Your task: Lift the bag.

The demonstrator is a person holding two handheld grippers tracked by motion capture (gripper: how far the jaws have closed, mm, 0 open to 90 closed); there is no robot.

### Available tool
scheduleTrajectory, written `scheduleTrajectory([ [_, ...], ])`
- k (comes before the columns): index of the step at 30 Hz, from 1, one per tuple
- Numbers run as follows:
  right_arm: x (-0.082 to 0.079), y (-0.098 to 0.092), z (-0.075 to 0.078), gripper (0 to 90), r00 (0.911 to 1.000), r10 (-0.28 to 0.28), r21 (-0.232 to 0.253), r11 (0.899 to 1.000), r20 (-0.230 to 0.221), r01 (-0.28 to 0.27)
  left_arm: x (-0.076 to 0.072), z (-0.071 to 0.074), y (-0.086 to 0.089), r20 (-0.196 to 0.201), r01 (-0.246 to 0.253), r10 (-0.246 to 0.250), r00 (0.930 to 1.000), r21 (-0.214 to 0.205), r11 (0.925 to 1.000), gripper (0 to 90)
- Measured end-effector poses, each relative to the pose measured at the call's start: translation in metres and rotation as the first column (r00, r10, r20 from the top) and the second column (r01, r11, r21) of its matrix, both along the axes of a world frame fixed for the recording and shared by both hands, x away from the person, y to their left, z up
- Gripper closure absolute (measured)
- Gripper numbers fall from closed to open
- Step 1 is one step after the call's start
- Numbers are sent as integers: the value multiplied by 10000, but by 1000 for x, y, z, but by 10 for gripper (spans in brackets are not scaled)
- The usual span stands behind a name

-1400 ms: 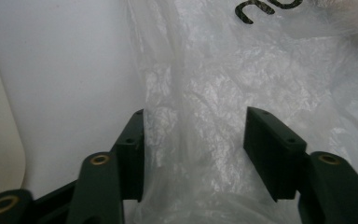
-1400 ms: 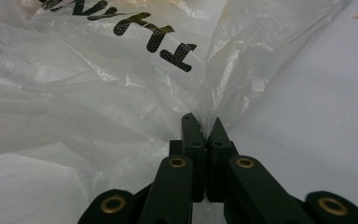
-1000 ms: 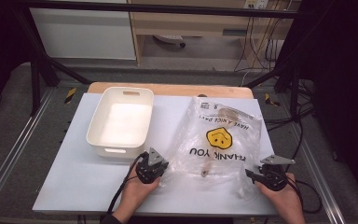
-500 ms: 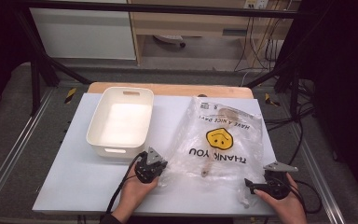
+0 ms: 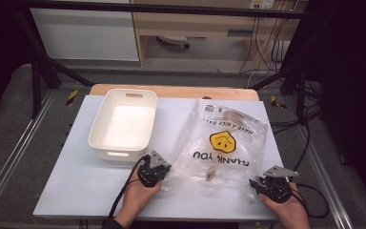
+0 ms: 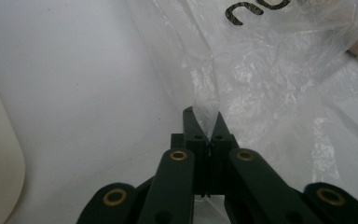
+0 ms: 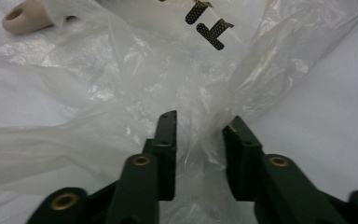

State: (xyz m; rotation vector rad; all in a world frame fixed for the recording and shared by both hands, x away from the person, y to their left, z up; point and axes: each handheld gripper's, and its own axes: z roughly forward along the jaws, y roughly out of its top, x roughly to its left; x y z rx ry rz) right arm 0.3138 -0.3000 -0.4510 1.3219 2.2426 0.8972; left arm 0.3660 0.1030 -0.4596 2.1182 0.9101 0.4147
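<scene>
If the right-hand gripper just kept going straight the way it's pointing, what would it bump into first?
The right gripper already has the clear plastic bag bunched between its jaws, which have just been closing. Pushed on, it would probably plough deeper into that film; depth beyond is unclear.

Plastic bag (image 5: 225, 143): thin clear film, glossy, heavily crinkled, black and yellow print. Bin (image 5: 124, 125): smooth cream plastic, slight sheen. Table (image 5: 71, 176): matt white, smooth; wooden edge at rear. Gripper jaws were matt black.
</scene>
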Motion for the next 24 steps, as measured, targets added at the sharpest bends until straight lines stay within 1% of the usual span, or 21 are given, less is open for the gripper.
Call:
scheduleTrajectory([
  [3,2,2,0,852,9997,240,39,9997,-15,-240,0,0,0,-14,7,-7,10000,-4,10000,900],
  [6,4,4,0,892,9996,281,72,9996,-55,-281,1,0,1,-62,12,-13,10000,-67,10000,900],
  [9,5,4,1,900,9993,356,129,9993,-59,-355,0,1,1,-67,83,-83,9999,-69,9999,900],
  [11,6,7,3,900,9986,521,407,9978,18,-521,1,2,2,-133,96,-98,9999,-171,9998,900],
  [12,6,8,4,900,9984,568,442,9974,36,-569,1,3,3,-171,111,-116,9998,-306,9995,900],
  [13,7,10,7,900,9976,674,416,9968,153,-680,0,5,4,-182,136,-143,9997,-400,9991,900],
  [15,9,13,11,900,9967,766,580,9953,269,-780,0,9,4,-158,196,-204,9997,-467,9987,900],
  [16,10,14,12,900,9965,800,625,9947,252,-815,0,11,4,-153,220,-229,9996,-546,9983,900],
  [18,14,19,14,900,9947,976,605,9932,333,-995,-1,14,3,-163,271,-283,9995,-686,9973,900],
  [23,24,29,16,900,9903,1316,613,9891,442,-1342,-1,19,2,-120,329,-339,9994,-743,9967,900],
  [24,26,31,17,900,9898,1369,582,9886,403,-1391,-1,20,2,-121,336,-346,9993,-751,9966,900],
])
